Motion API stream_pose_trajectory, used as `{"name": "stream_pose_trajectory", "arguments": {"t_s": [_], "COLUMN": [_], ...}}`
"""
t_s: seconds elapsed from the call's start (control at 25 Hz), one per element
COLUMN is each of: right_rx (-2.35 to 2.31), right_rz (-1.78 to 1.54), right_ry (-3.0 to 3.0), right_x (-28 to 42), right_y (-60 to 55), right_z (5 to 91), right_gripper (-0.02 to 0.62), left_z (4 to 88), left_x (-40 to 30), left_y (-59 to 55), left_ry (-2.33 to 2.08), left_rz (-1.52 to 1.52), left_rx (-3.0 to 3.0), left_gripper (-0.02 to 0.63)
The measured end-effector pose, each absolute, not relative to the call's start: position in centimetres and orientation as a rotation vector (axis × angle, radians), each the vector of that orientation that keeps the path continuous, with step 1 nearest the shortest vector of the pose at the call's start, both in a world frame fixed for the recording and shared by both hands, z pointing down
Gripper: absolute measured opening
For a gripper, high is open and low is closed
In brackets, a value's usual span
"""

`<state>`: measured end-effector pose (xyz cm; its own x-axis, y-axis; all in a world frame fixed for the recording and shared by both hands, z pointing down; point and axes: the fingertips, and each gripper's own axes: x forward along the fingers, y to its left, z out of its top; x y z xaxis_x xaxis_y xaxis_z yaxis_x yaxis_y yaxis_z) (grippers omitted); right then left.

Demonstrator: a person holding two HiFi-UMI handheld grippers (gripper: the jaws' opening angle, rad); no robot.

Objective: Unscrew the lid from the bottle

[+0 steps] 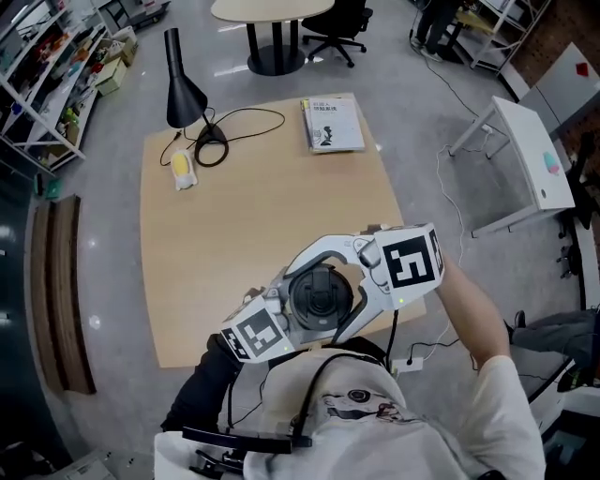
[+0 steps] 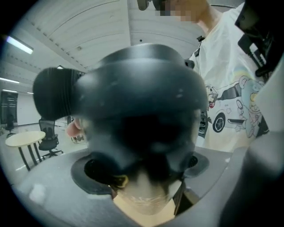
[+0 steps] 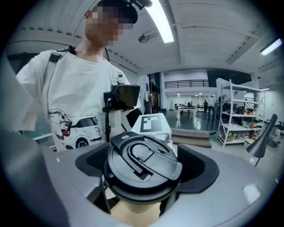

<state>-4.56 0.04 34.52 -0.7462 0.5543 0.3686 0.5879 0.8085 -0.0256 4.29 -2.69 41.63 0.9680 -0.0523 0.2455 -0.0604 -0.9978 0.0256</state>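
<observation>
I hold a pale bottle (image 3: 135,213) with a black flip-handle lid (image 1: 321,295) in front of the person's chest, above the near edge of the wooden table (image 1: 244,206). My right gripper (image 1: 316,298) comes in from the right with its jaws on either side of the lid (image 3: 144,162), and its pads press on the rim. My left gripper (image 1: 286,323) comes from the lower left and clamps the bottle's body (image 2: 144,201) just below the lid (image 2: 142,115), which fills that view as a dark blur. Most of the bottle is hidden under the lid in the head view.
At the table's far left stand a black desk lamp (image 1: 183,89), a coiled cable (image 1: 211,150) and a small yellow object (image 1: 183,169). A book (image 1: 333,124) lies at the far right. Beyond are a round table (image 1: 272,9) and a white side table (image 1: 534,150).
</observation>
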Motion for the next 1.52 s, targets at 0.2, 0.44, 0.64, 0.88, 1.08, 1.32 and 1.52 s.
{"name": "stream_pose_trajectory", "arguments": {"t_s": [0.2, 0.44, 0.64, 0.88, 1.08, 1.32, 1.52], "right_rx": [-0.992, -0.411, 0.658, 1.319, 1.497, 1.589, 1.646], "right_rz": [-0.13, -0.04, -0.021, 0.037, 0.077, 0.054, 0.046], "right_ry": [-2.631, -2.917, -2.989, -2.83, -2.736, -2.691, -2.677], "right_x": [-4.5, -3.3, 3.7, 9.9, 13.0, 14.9, 15.4], "right_y": [1.4, -3.7, -12.6, -16.8, -17.8, -18.0, -17.8], "right_z": [32.1, 30.9, 33.2, 36.3, 37.5, 37.2, 36.5], "right_gripper": [0.479, 0.479, 0.479, 0.479, 0.479, 0.479, 0.479], "left_z": [41.7, 42.2, 43.7, 45.5, 44.5, 43.5, 43.2], "left_x": [4.7, 3.3, -4.5, -17.6, -20.3, -18.5, -17.4], "left_y": [-0.1, -1.5, -8.6, -15.7, -16.5, -16.9, -17.2], "left_ry": [0.081, -0.178, -0.925, -1.771, -1.904, -1.885, -1.844], "left_rz": [0.416, 0.31, 0.245, 0.313, 0.328, 0.322, 0.306], "left_rx": [3.08, 3.026, 2.839, 2.319, 2.226, 2.297, 2.325], "left_gripper": [0.426, 0.426, 0.427, 0.427, 0.428, 0.428, 0.428]}}
